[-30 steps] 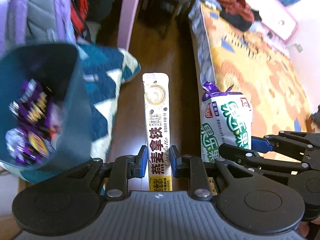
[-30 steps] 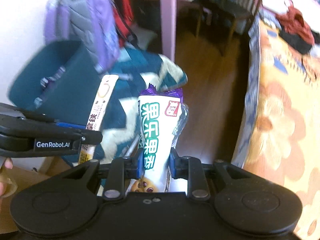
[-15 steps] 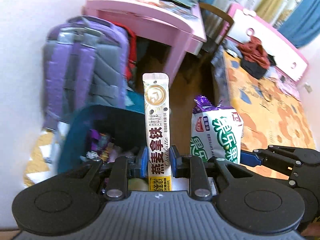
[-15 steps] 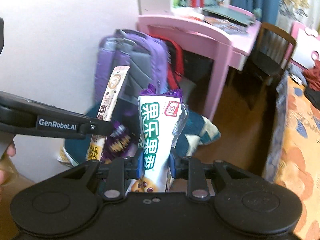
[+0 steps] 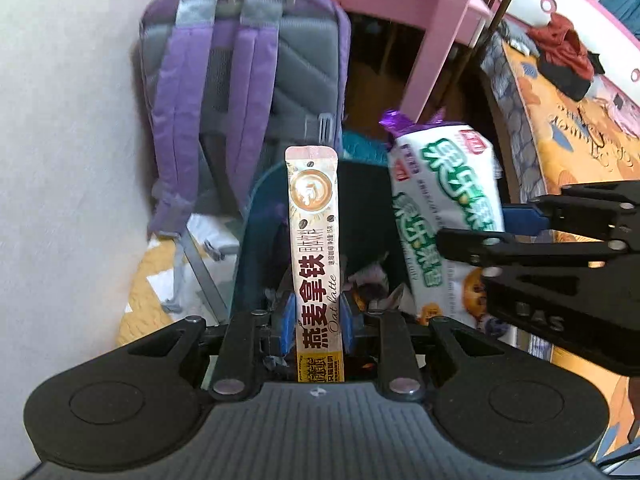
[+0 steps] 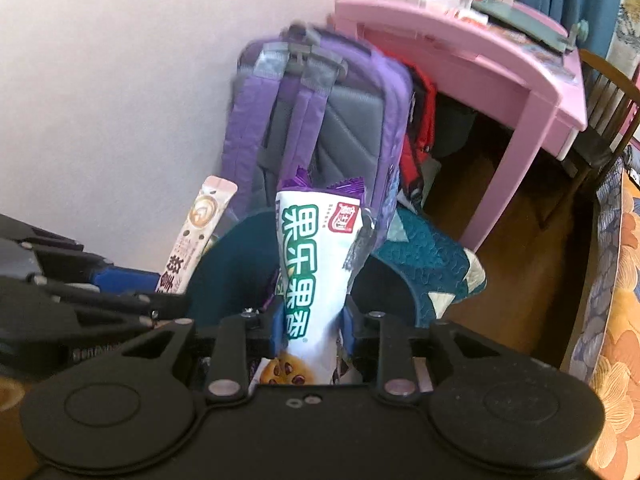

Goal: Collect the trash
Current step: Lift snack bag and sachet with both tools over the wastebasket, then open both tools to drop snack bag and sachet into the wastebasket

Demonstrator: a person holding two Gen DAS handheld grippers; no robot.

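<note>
My left gripper (image 5: 316,320) is shut on a long oat latte sachet (image 5: 314,236), held upright over the open dark teal bin (image 5: 256,200). My right gripper (image 6: 312,324) is shut on a white and green cookie wrapper (image 6: 316,264), held over the same bin (image 6: 224,248). The wrapper also shows at right in the left wrist view (image 5: 444,200), and the sachet at left in the right wrist view (image 6: 200,232). Several crumpled wrappers (image 5: 372,280) lie inside the bin.
A purple and grey backpack (image 5: 240,72) leans on the wall behind the bin. A pink desk (image 6: 500,68) stands to the right, with a red bag (image 6: 420,128) under it. A patterned quilt (image 6: 436,264) lies on the wood floor. A bed (image 5: 568,128) is at far right.
Both grippers have moved toward the bin with their trash. The bin, at the left a second ago, now lies right beneath both grippers.
</note>
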